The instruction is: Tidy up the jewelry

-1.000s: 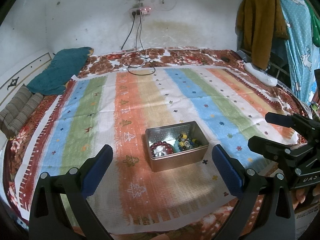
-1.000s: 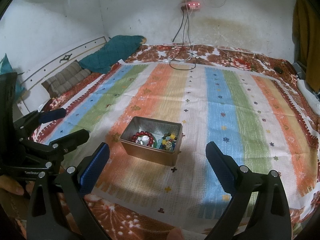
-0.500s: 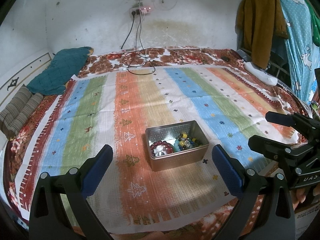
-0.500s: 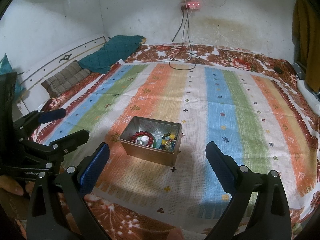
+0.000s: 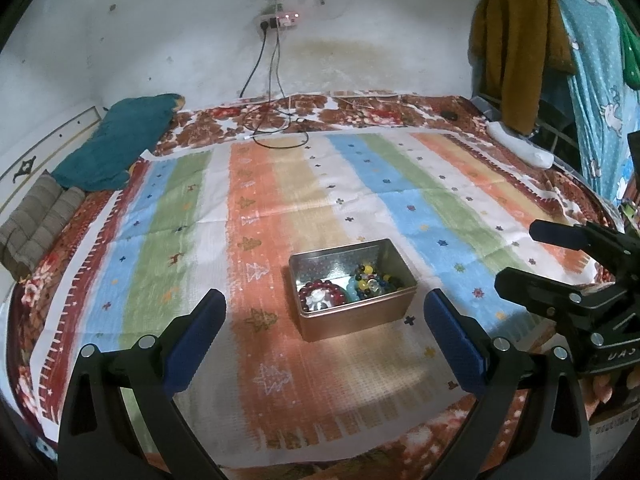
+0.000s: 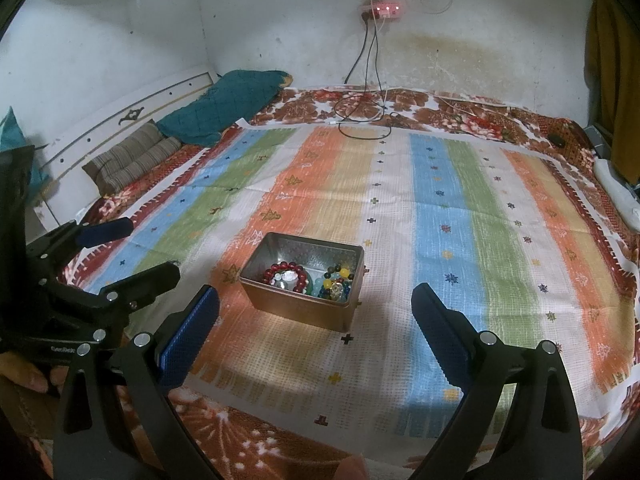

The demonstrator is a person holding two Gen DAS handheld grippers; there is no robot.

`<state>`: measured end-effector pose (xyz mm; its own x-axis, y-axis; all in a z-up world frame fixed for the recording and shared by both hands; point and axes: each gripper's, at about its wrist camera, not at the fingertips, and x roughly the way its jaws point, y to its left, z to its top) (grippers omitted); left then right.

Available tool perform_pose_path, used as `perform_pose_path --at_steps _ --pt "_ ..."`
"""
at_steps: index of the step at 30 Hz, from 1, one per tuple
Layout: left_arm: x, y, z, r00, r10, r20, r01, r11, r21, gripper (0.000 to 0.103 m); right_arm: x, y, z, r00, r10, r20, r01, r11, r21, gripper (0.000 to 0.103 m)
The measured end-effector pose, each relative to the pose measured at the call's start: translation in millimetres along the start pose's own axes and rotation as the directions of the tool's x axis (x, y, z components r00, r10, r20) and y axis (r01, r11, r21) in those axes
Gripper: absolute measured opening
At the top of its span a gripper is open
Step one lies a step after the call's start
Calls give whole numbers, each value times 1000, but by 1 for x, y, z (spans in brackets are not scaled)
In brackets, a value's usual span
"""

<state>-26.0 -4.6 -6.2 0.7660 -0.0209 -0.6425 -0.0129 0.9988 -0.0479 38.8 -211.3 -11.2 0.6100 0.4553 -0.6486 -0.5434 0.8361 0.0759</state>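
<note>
both grippers poised before an open tin [image 5: 352, 288] of beads on a striped bedspread [image 5: 400, 184].
left gripper [image 5: 324, 334] and right gripper [image 6: 316, 328] hang empty, jaws apart; a reach into the tin for the red bracelet [image 6: 286, 276] looks next.

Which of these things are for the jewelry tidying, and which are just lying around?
For the job: open metal tin, red bead bracelet, mixed coloured beads.

Lying about: teal quilted pillow, striped brown cushion, black charging cables, hanging brown garment.

Dim indoor light, sharp centre, fisheye bending — dark vignette at corners, glare inside tin [image 5: 352, 286]
</note>
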Motion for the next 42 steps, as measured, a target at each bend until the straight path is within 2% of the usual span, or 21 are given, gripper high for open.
perform_pose_path --at_steps 42 --pt "-4 -8 4 1000 5 -1 -5 1000 16 97 0 0 -1 1000 -1 0 1 1000 0 98"
